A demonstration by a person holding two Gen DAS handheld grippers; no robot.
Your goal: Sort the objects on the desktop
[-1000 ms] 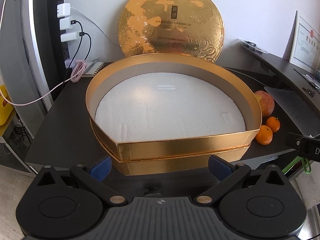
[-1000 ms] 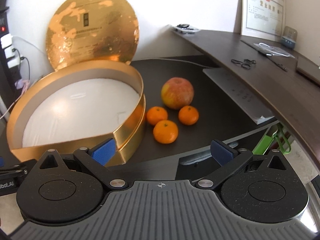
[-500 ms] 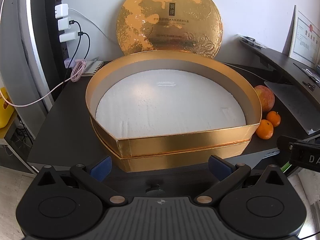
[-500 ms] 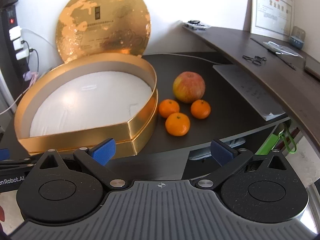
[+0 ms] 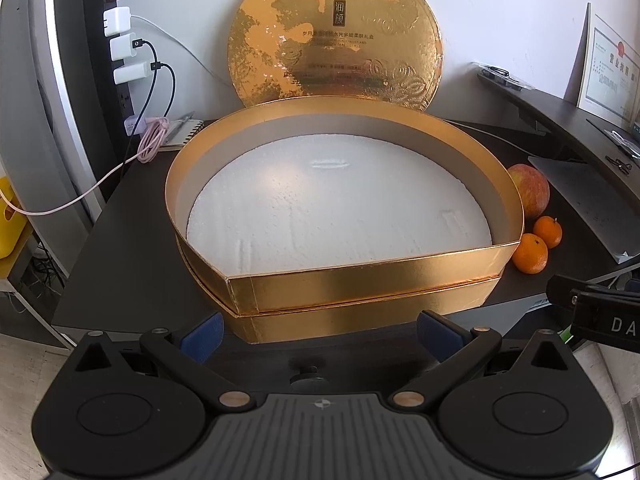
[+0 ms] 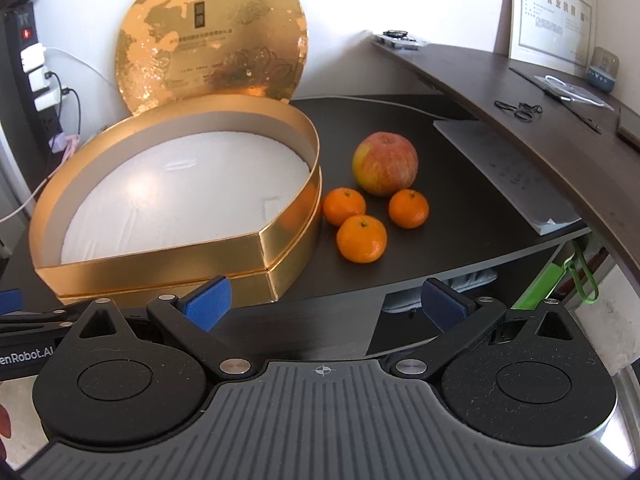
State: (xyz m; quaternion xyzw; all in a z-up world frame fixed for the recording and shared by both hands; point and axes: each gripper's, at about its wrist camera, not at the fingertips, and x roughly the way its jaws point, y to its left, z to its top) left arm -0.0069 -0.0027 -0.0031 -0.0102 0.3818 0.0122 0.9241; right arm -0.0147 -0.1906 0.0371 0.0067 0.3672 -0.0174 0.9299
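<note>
A large gold box [image 5: 360, 284] [image 6: 160, 256] with a white foam floor sits open on the dark desk [image 6: 440, 240]. Its round gold lid [image 5: 336, 40] [image 6: 212, 36] leans on the wall behind. To the right of the box lie a red-yellow apple [image 6: 385, 163] [image 5: 530, 188] and three mandarins [image 6: 362, 239], [image 6: 344, 206], [image 6: 409, 208]. The left gripper [image 5: 320, 334] is open, off the desk's front edge and facing the box. The right gripper [image 6: 325, 304] is open too, short of the front edge, with the fruit ahead of it. Neither holds anything.
A power strip [image 5: 120, 40] with chargers and cables hangs at the left, a pink cable coil [image 5: 152, 140] below it. A grey keyboard [image 6: 508, 168] lies right of the fruit under a raised curved shelf [image 6: 520, 92] that carries a framed certificate [image 6: 554, 16]. A yellow bin [image 5: 10, 224] stands far left.
Both grippers have drawn back and risen a little, so box and fruit look farther off. The right view has swung left, bringing the fruit toward the centre. Both stay open.
</note>
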